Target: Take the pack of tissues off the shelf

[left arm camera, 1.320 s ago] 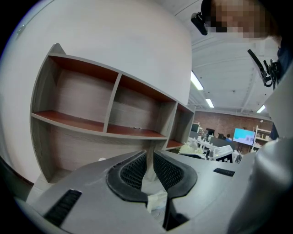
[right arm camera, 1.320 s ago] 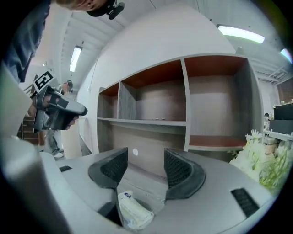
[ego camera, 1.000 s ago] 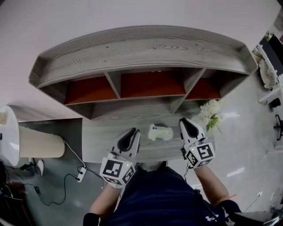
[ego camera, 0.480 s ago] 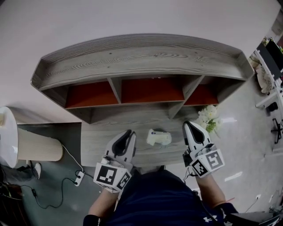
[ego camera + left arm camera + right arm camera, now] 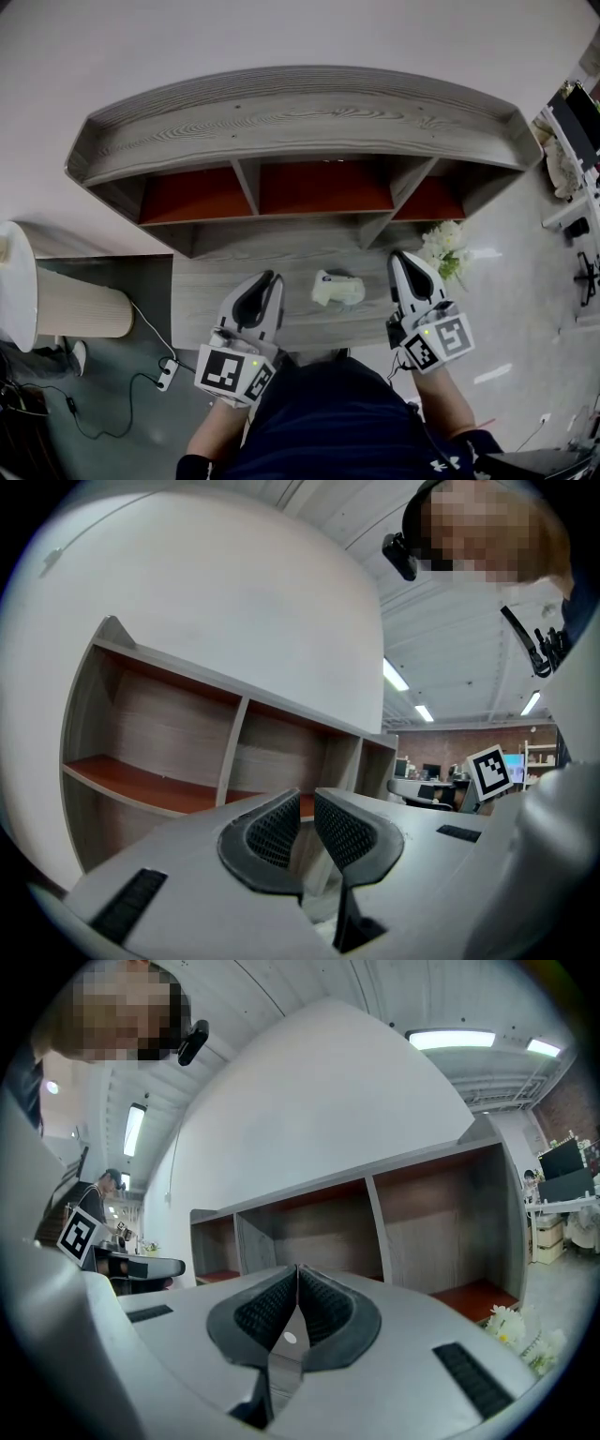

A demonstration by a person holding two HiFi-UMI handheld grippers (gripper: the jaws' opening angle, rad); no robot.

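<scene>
The pack of tissues (image 5: 337, 289), pale and a little crumpled, lies on the grey wooden ledge (image 5: 225, 291) below the shelf (image 5: 300, 122), between my two grippers. Neither gripper touches it. My left gripper (image 5: 270, 278) hovers over the ledge to the pack's left, its jaws together with nothing in them (image 5: 307, 799). My right gripper (image 5: 401, 255) is to the pack's right, shut and empty (image 5: 297, 1271). Both gripper views look into the shelf's three red-floored compartments, and the pack does not show in them.
White flowers (image 5: 445, 246) (image 5: 514, 1327) stand at the ledge's right end, close to my right gripper. A white round top on a ribbed beige cylinder (image 5: 56, 305) stands at the left. A power strip with cable (image 5: 169, 375) lies on the floor. Office desks (image 5: 572, 141) are at the far right.
Both grippers have drifted slightly apart and back toward the person. The pack of tissues has stayed on the ledge.
</scene>
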